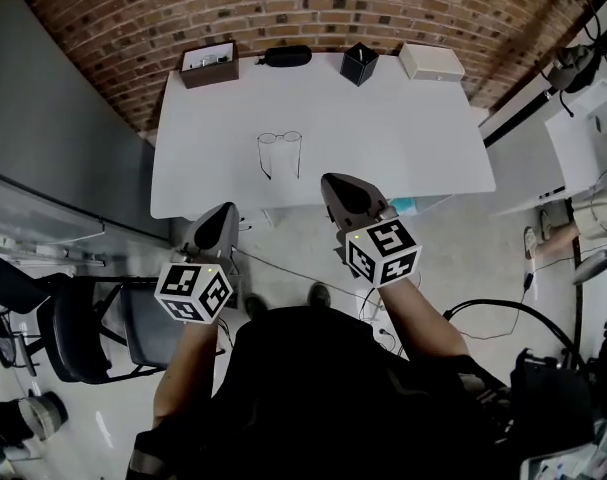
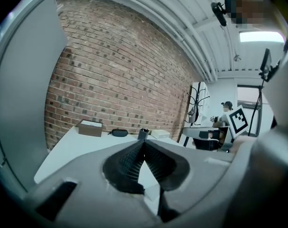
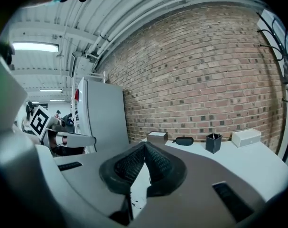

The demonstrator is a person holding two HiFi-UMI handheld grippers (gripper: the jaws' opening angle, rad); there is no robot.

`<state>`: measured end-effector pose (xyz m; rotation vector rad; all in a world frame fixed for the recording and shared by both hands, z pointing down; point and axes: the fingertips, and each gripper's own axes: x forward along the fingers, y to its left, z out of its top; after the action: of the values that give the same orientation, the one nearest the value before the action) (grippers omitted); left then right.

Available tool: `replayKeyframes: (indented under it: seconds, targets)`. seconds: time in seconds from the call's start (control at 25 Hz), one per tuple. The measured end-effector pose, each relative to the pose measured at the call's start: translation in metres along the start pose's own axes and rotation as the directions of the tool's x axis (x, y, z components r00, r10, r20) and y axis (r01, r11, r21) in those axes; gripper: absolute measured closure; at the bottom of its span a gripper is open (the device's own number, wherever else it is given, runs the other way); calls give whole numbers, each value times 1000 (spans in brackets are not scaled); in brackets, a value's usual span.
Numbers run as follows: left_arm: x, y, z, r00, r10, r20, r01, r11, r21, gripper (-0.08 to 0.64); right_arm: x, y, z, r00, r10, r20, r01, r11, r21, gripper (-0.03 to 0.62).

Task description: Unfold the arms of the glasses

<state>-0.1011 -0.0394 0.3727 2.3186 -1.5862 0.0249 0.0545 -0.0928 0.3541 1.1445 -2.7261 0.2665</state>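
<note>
Lying on the counter (image 1: 413, 138), the glasses (image 1: 280, 152) are apparently showing both arms unfolded; the left hand-held gripper (image 1: 226, 210) and right hand-held gripper (image 1: 329, 179) are hovering closed, empty.

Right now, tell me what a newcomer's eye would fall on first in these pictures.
A pair of glasses lies alone in the middle of the white table, its arms apparently unfolded. The left gripper and right gripper hang short of the table's near edge, fingers together on nothing. Along the far edge, by the brick wall, stand a brown box, black case, black cup and white box.
</note>
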Motion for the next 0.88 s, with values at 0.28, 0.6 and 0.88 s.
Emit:
replayKeyframes:
  seconds: [0.28, 0.6, 0.88]
  targets:
    - [-15, 9, 11, 999, -20, 30, 20, 1000, -2, 549, -4, 15, 11, 997, -68, 42, 69, 997, -22, 583]
    - [-24, 12, 34, 996, -45, 80, 45, 999, -2, 549, -10, 19, 19, 990, -121, 67, 121, 993, -6, 583]
    - [-28, 17, 38, 994, -48, 94, 48, 999, 3, 549, -8, 22, 29, 988, -125, 91, 128, 991, -26, 583]
